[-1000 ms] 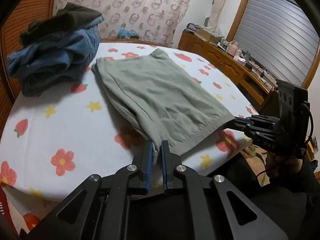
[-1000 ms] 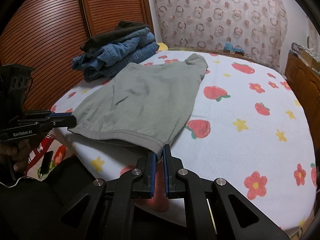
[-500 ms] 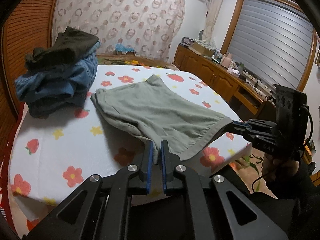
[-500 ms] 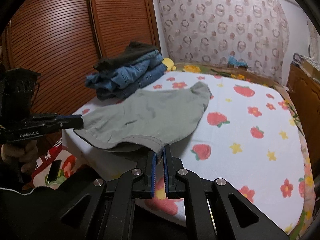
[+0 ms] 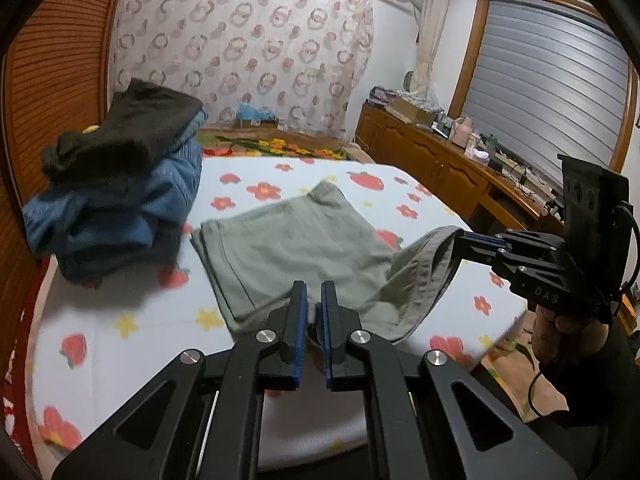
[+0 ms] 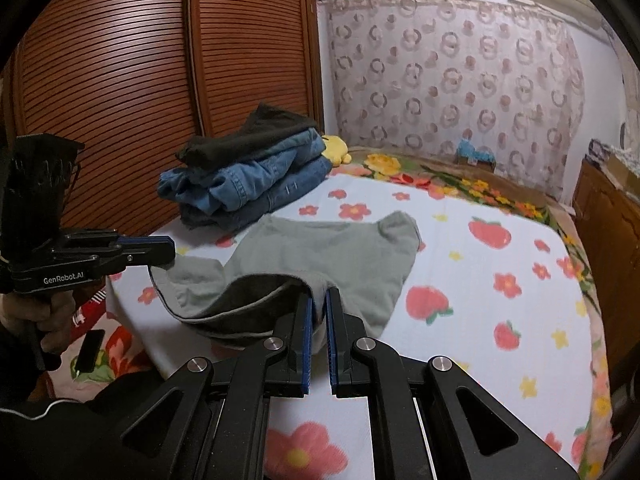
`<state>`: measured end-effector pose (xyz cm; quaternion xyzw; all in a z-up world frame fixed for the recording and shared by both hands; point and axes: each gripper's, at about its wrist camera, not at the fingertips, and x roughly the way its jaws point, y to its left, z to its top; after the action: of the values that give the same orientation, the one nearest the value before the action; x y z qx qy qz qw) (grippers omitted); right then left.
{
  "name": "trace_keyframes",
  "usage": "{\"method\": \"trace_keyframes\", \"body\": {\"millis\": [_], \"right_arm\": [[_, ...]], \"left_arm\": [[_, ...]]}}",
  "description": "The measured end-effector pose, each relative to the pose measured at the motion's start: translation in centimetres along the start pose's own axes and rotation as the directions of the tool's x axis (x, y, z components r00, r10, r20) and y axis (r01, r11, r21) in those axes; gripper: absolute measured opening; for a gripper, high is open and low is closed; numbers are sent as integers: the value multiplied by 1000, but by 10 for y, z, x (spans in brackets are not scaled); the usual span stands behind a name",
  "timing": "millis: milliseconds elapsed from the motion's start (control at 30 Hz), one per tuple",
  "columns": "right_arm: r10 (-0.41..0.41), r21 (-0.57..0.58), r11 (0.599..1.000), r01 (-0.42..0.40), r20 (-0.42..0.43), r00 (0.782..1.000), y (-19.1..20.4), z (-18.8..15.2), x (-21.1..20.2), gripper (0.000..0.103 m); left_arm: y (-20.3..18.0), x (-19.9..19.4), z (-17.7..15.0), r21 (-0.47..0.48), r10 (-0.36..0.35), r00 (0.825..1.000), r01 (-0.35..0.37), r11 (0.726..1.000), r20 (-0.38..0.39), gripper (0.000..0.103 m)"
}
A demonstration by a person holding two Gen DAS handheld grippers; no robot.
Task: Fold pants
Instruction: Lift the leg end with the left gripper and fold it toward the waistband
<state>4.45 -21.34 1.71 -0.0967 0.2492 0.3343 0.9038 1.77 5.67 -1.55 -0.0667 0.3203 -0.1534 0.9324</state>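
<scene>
Pants [image 5: 296, 240] lie ahead of both your grippers on the bed [image 5: 120, 316], grey-green, flat over most of their length and running away from you toward the far curtain. Their long axis points straight out from the near edge, so the fold you judge to be coming goes forward along that line.

Your left gripper [image 5: 314, 300] has its jaws closed on one near corner of the hem. Your right gripper [image 6: 319, 308] has its jaws closed on the other near corner. The near edge hangs raised between the two, sagging in the middle and clear of the bed, while the far end rests on the sheet.

Neither hand is nearer than the other: both sit at the near end, side by side, with the cloth spread between them. The far end lies just beside the stack [image 6: 248, 176] of folded jeans on the left side, apart from it by a strip of sheet on the right-wrist view.

To lay near end on far end, you would need to carry both corners forward together and level, or the edge will land skewed toward the stack.
</scene>
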Motion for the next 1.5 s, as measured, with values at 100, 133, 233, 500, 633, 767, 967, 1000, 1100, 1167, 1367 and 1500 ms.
{"method": "trace_keyframes", "body": {"millis": [100, 133, 233, 500, 633, 767, 967, 1000, 1100, 1167, 1367, 1500], "right_arm": [[-11, -8, 1000, 11, 10, 1000, -1, 7, 5, 6], [-15, -10, 1000, 15, 13, 1000, -3, 10, 7, 6], [-25, -12, 1000, 25, 22, 999, -6, 18, 14, 6], [-59, -24, 998, 59, 32, 998, -16, 40, 40, 3], [-75, -12, 997, 75, 13, 997, -23, 47, 58, 1], [-51, 21, 998, 51, -25, 998, -29, 38, 70, 1], [-6, 50, 999, 9, -65, 998, -37, 30, 75, 5], [-1, 50, 999, 5, -74, 997, -39, 28, 77, 9], [16, 62, 998, -10, -85, 996, -43, 23, 82, 15], [22, 74, 997, -15, -88, 996, -45, 22, 83, 26], [69, 83, 995, -62, -87, 994, -45, 20, 84, 45], [92, 98, 992, -81, -115, 989, -51, 16, 98, 45]], "left_arm": [[4, 3, 8, 2, 15, 1000, -15, 1000, 12, 7], [6, 4, 11, -1, 19, 1000, -19, 1000, 16, 7], [14, 9, 20, -8, 32, 999, -32, 999, 25, 7], [32, 26, 39, -12, 72, 997, -72, 997, 30, 2], [38, 34, 45, -9, 84, 996, -83, 996, 26, 2], [41, 38, 40, -11, 78, 997, -78, 997, 0, 2], [51, 38, 24, -44, 84, 996, -86, 995, -34, 18], [52, 38, 21, -48, 79, 996, -81, 996, -39, 28], [55, 36, 14, -49, 61, 997, -63, 997, -40, 45], [55, 35, 12, -51, 58, 997, -60, 997, -42, 45], [51, 37, 3, -34, 33, 998, -35, 999, -49, 46], [47, 49, -5, -16, 20, 996, -22, 1000, -88, 46]]}}
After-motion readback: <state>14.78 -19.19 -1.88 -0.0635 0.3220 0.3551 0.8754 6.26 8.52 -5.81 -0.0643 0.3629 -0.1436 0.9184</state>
